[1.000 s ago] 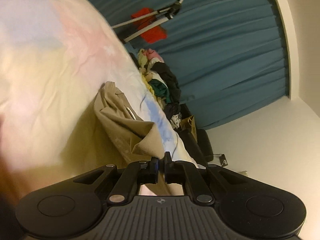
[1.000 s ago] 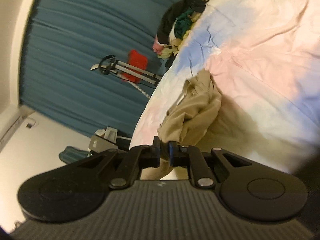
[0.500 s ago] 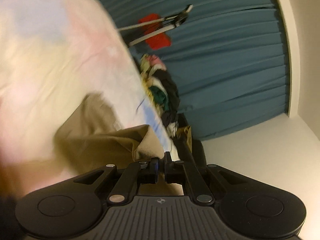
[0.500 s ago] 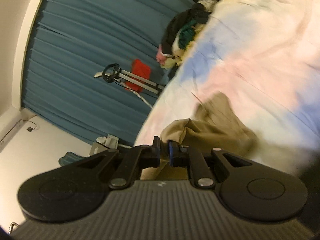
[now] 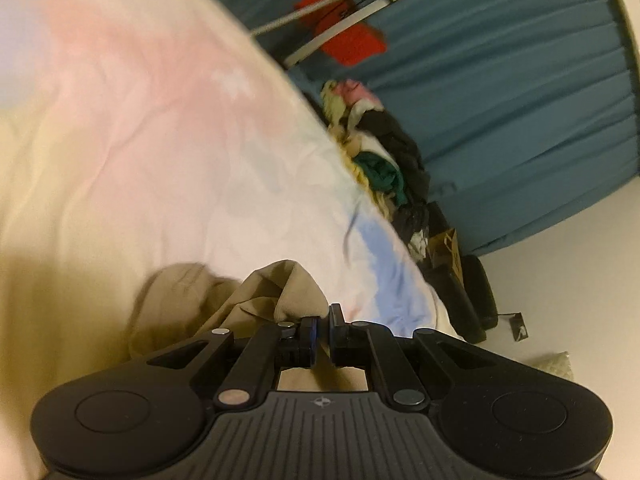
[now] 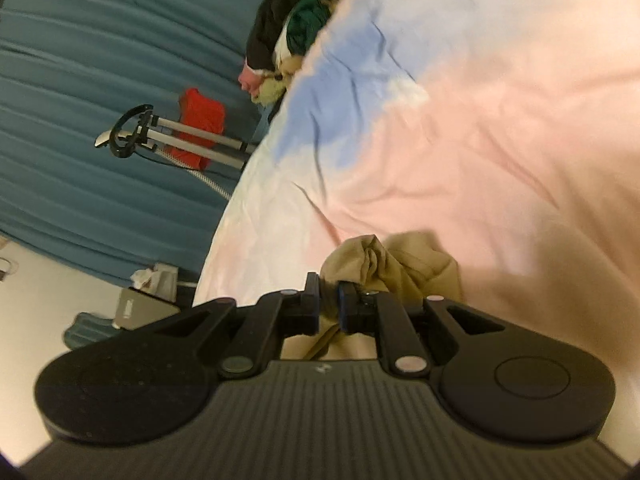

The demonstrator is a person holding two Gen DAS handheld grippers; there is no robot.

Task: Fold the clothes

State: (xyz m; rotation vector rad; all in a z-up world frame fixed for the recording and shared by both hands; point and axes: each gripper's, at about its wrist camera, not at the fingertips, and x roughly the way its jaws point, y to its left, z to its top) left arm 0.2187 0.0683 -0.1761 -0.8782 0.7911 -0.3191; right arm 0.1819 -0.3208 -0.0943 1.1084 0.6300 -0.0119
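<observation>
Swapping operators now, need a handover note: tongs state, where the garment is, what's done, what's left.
Left tongs: shut on the tan garment, pinching a bunched edge.
Right tongs: shut on the same garment, another bunched edge.
The garment hangs crumpled between both tongs, over the pastel bedspread. The pile of other clothes sits at the bed's far edge by the teal curtain.
Done: garment gripped at two points.
Left: spread it flat on the bed, fold it; no fold is visible yet. Frames are blurred.

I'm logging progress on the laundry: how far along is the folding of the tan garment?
Early. Done: both grippers, left and right, are shut on the tan garment. In hand: it hangs bunched over the pastel bedspread. Left: no neat fold shows yet, and the clothes pile by the teal curtain waits.
</observation>
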